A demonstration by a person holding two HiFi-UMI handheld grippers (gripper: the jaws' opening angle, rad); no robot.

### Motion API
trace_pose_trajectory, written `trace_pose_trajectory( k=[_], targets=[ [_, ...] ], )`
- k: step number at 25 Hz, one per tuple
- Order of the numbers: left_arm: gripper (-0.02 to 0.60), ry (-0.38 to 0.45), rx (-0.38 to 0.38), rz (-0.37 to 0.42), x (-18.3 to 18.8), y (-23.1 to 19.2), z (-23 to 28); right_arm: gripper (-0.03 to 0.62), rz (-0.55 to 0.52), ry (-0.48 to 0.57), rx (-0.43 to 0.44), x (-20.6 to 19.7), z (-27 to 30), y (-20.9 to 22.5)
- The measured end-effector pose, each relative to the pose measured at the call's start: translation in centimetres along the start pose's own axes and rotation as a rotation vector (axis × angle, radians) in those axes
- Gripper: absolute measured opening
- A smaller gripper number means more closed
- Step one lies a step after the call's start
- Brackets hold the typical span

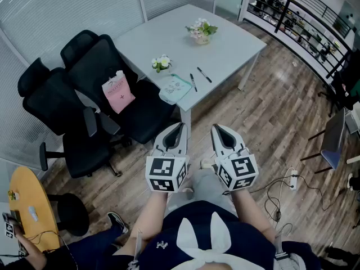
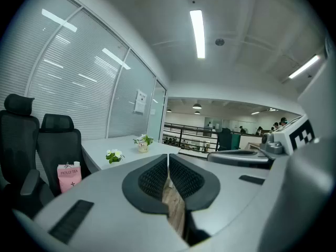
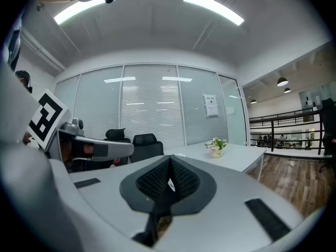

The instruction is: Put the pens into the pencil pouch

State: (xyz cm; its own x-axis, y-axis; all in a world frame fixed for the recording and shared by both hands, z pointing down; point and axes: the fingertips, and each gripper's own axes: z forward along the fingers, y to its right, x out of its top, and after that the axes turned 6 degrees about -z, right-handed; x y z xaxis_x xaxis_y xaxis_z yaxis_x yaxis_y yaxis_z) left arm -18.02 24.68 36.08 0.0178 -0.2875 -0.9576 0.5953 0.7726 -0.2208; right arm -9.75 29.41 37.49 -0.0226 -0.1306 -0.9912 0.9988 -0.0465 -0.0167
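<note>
Two black pens [image 1: 204, 75] [image 1: 193, 82] lie on the grey table [image 1: 225, 44], beside a light teal pencil pouch [image 1: 175, 89] at the table's near corner. My left gripper [image 1: 179, 125] and right gripper [image 1: 217, 127] are held side by side well short of the table, above the wooden floor, both pointing toward it. Each is shut with nothing between its jaws. In the left gripper view the shut jaws fill the foreground, with the table [image 2: 131, 143] beyond. The right gripper view shows the shut jaws before the table [image 3: 231, 156].
Two small flower pots [image 1: 201, 31] [image 1: 161, 64] stand on the table. Black office chairs [image 1: 95, 89] crowd the table's left side, one holding a pink bag [image 1: 117, 92]. A yellow round table [image 1: 31, 207] is at lower left. Cables [image 1: 278, 190] lie on the floor at right.
</note>
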Motion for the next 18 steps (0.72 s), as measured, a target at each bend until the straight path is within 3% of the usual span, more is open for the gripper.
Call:
trace_pose_trajectory(
  k=[11, 18],
  targets=[
    [0.028, 0.0, -0.001, -0.004, 0.9, -0.2, 3.2, 0.003, 0.008, -0.002, -0.011, 0.0, 2.4, 3.0],
    [0.028, 0.001, 0.04, -0.013, 1.5, -1.6, 6.4, 0.003, 0.0, -0.002, 0.01, 0.2, 5.3, 5.4]
  ],
)
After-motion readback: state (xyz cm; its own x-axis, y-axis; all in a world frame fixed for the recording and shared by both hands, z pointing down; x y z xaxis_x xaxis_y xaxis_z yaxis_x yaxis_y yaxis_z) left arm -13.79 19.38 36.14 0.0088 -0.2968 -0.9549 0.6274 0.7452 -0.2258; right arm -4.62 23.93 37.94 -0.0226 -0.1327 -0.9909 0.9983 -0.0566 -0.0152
